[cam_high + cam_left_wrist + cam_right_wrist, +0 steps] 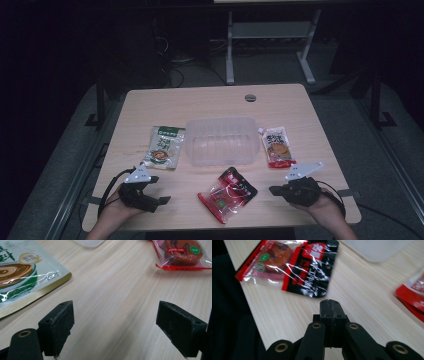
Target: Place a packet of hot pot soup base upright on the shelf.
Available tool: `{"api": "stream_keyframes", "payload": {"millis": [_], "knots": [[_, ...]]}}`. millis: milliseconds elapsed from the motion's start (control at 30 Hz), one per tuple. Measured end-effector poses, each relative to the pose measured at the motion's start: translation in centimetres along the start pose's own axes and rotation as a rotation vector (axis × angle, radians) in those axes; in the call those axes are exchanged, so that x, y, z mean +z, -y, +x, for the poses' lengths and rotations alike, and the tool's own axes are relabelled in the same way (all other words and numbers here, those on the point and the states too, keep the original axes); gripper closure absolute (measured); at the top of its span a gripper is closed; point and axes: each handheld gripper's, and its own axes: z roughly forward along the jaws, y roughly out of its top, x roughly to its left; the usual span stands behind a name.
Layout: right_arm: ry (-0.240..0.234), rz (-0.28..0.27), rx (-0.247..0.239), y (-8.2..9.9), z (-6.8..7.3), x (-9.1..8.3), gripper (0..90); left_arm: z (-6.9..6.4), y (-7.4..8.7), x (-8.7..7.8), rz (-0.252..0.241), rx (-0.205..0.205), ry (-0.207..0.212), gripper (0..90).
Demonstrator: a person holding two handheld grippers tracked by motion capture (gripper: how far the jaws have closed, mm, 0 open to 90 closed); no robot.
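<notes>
My right gripper (pixel 330 302) has its jaws pressed flat together with nothing between them, hovering low over bare wood at the lower right of the high view. My left gripper (pixel 115 325) stands wide open and empty at the lower left, its pads well apart over bare table.

The thing nearest my right jaws is the red-and-black snack packet (pixel 227 194), lying flat at the lower centre of the high view, just below the clear plastic tub (pixel 221 140) and apart from it. In the right gripper view its black end points toward my closed tips, near but not touching.

As I judge it, the step in hand is picking that packet up for the tub. Closed jaws cannot take it — I would need to spread them first, then come in low along the table and pinch the flat black edge or a sealed corner rather than the puffed middle, since glossy film looks likely to slip.

For room: the packet sits near the table's (pixel 150 105) bottom edge in the high view, so a push from above could slide it off. Open wood lies to its left and right, giving a clean sideways approach. The green sauce pouch (pixel 163 146) lies left of the tub and the red-and-white sachet (pixel 278 146) right of it — that sachet is the closest thing to my right hand's path, so I would lift high enough to pass clear of it and over the tub's rim.
</notes>
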Motion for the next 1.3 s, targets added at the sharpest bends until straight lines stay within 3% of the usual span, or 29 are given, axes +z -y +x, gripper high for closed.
{"api": "stream_keyframes", "payload": {"millis": [467,633,833,933,1067,1100,1167,1300], "knots": [[-0.11,0.027,-0.106,-2.9,3.1,3.6,89.6,-0.3,-0.2,0.3,0.0,-0.004,0.008,14.5],[-0.117,0.035,-0.123,-3.3,3.6,4.3,89.6,-0.4,-0.2,0.3,0.0,-0.006,0.012,14.5],[-0.159,0.053,-0.147,-3.9,4.6,5.5,89.6,-0.4,-0.3,0.4,0.008,-0.003,0.019,14.5],[-0.166,0.061,-0.21,-4.4,5.0,6.6,89.6,-0.5,-0.3,0.4,0.005,-0.004,0.019,14.5],[-0.185,0.076,-0.214,-4.9,5.7,7.4,89.6,-0.5,-0.3,0.4,0.004,-0.004,0.019,14.5],[-0.193,0.077,-0.253,-5.2,5.9,8.0,89.6,-0.5,-0.3,0.4,0.006,-0.002,0.019,14.5],[-0.203,0.081,-0.268,-5.5,6.2,8.5,89.6,-0.5,-0.3,0.4,0.006,-0.002,0.019,14.5],[-0.212,0.085,-0.27,-6.0,6.6,9.1,89.6,-0.5,-0.3,0.4,0.007,-0.001,0.02,14.5]]}}
